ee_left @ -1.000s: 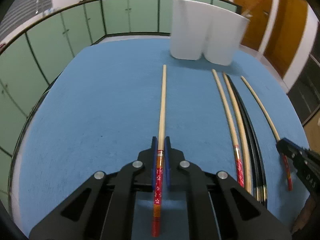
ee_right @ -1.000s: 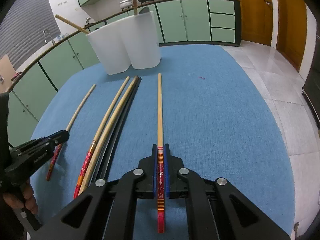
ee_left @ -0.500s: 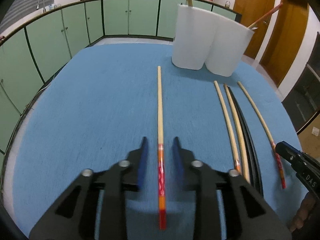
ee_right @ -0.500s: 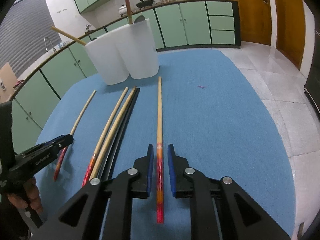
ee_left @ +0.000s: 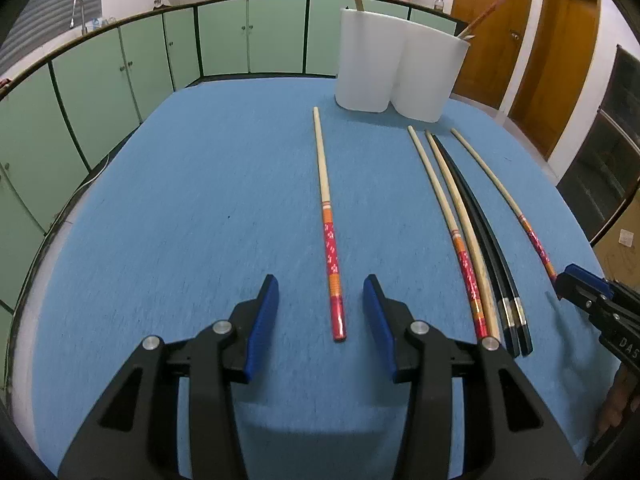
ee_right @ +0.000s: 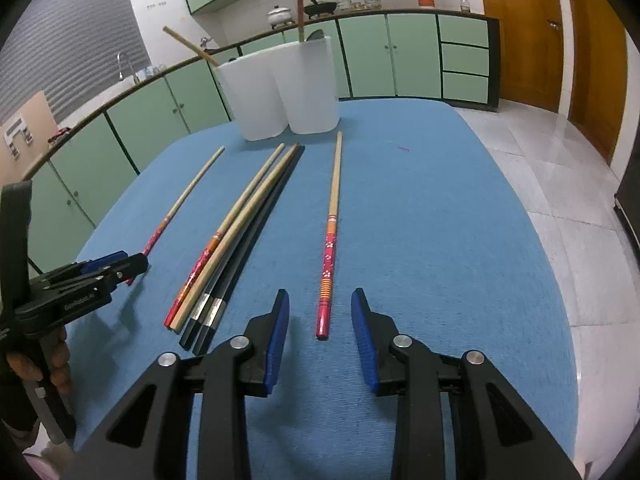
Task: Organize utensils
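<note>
Both grippers stand spread, jaws just opened: the left gripper [ee_left: 320, 316] and right gripper [ee_right: 319, 334] each frame a freed red-handled chopstick [ee_left: 329, 232] [ee_right: 329, 240] at lower centre, laid straight toward the white holders [ee_left: 396, 68], likely for sorting.

Blue counter [ee_left: 180, 220] carries six chopsticks laid lengthwise: two singles [ee_left: 326, 216] [ee_right: 332, 220], a middle bundle [ee_left: 476, 240], and white holder [ee_left: 396, 68] at the far end
</note>
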The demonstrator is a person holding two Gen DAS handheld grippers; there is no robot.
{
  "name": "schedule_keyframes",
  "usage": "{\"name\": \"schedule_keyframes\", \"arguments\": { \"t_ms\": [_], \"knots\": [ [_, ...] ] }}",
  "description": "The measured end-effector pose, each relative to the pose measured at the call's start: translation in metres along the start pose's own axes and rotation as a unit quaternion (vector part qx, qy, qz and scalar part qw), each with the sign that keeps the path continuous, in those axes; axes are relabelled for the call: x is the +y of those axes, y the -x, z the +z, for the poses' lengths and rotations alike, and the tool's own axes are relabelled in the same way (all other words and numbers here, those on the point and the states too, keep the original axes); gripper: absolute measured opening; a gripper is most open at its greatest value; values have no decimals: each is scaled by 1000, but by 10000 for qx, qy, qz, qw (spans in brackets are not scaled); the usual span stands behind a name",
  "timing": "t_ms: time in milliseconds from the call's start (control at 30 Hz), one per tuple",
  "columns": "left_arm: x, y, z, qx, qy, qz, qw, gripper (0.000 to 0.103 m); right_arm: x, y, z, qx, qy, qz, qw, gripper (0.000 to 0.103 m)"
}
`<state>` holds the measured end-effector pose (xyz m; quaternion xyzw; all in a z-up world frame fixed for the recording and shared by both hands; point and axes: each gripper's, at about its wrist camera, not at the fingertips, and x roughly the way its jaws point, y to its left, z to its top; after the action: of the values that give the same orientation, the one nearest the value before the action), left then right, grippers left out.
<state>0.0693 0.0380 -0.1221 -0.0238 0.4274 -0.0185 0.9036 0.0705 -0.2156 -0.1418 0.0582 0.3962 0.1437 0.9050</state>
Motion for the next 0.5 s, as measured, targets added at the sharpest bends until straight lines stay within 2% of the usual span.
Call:
{"name": "schedule_keyframes", "arguments": {
  "t_ms": [100, 500],
  "knots": [
    [-2, 1, -1, 5, -53, 39, 10000, 43, 3, -3, 0, 44, 69, -22, 10000, 26],
    [-6, 5, -9, 31, -158, 16, 9999, 43, 4, 3, -12, 105, 133, -40, 9998, 24]
  ]
}}
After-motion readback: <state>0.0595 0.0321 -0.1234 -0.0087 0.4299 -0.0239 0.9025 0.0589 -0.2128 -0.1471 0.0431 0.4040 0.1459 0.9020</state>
